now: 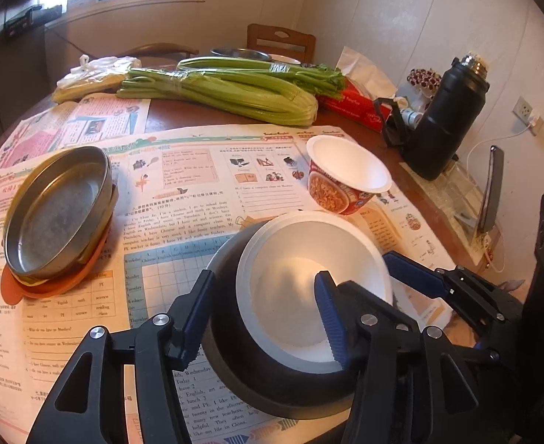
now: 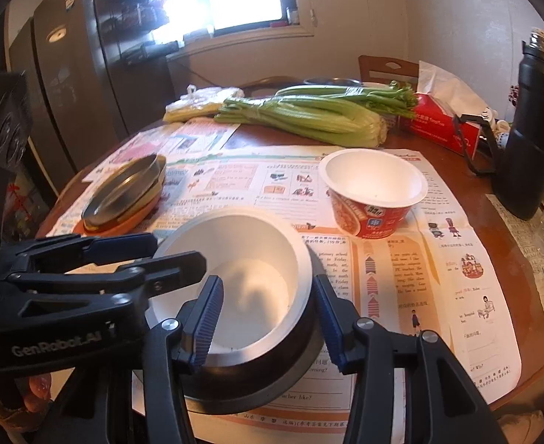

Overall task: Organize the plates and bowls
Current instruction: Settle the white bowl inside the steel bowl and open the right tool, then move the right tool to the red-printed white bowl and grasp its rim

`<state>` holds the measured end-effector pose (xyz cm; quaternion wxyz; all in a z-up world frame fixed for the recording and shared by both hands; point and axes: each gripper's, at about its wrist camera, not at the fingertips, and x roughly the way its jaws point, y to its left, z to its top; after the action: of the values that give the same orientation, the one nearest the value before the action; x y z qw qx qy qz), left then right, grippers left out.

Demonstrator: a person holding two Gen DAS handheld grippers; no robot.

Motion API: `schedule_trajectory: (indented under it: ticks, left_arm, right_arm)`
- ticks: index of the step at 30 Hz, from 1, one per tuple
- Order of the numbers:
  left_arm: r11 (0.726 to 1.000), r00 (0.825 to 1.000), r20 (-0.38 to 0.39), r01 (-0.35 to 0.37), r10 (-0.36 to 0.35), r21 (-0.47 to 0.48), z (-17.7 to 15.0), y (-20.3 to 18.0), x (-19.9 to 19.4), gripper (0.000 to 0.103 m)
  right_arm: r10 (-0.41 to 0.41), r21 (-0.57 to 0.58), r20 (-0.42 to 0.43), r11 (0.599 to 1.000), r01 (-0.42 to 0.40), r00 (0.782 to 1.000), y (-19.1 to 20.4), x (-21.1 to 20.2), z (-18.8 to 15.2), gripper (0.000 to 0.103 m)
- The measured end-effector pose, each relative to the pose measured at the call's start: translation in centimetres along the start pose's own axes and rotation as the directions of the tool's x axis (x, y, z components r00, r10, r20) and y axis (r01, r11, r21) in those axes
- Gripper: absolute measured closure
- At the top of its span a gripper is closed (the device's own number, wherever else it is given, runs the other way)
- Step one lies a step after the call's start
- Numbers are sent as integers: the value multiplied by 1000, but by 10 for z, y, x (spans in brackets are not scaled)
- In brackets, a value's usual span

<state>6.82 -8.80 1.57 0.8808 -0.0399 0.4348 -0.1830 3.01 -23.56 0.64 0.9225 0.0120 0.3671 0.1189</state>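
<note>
1. Centre stage: the white bowl sits nested inside the dark bowl, both on the newspaper at the table's near edge.
2. Left gripper comes in at the pair's 8 o'clock, jaws wide, astride the wall. One finger is outside the dark bowl and one is inside the white, and the inner pad stands clear.
3. Right gripper straddles the rim at 4 o'clock, set narrower. Its outer pad is against the dark bowl; I cannot tell whether it truly clamps.
4. At 10 o'clock from the bowls, a metal plate lies tilted on an orange plate.
5. At 1 o'clock the noodle cup stands upright, and celery lies beyond at 12.
</note>
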Motion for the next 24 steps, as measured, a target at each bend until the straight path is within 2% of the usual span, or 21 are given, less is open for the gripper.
schedule_trajectory:
  ticks: [10, 15, 24]
  left_arm:
    - [1000, 999, 53, -9, 8, 9, 12, -5, -16, 45]
    - [1000, 999, 53, -10, 9, 22, 20, -10, -13, 45]
    - [999, 999, 44, -3, 1, 51, 42, -24, 4, 45]
  right_arm:
    - [6, 44, 62, 999, -9, 998, -16, -10, 2, 47]
    - [-4, 58, 97, 998, -2, 995, -26, -16, 3, 47]
    - [-35, 122, 106, 992, 22, 994, -57, -16, 13, 46]
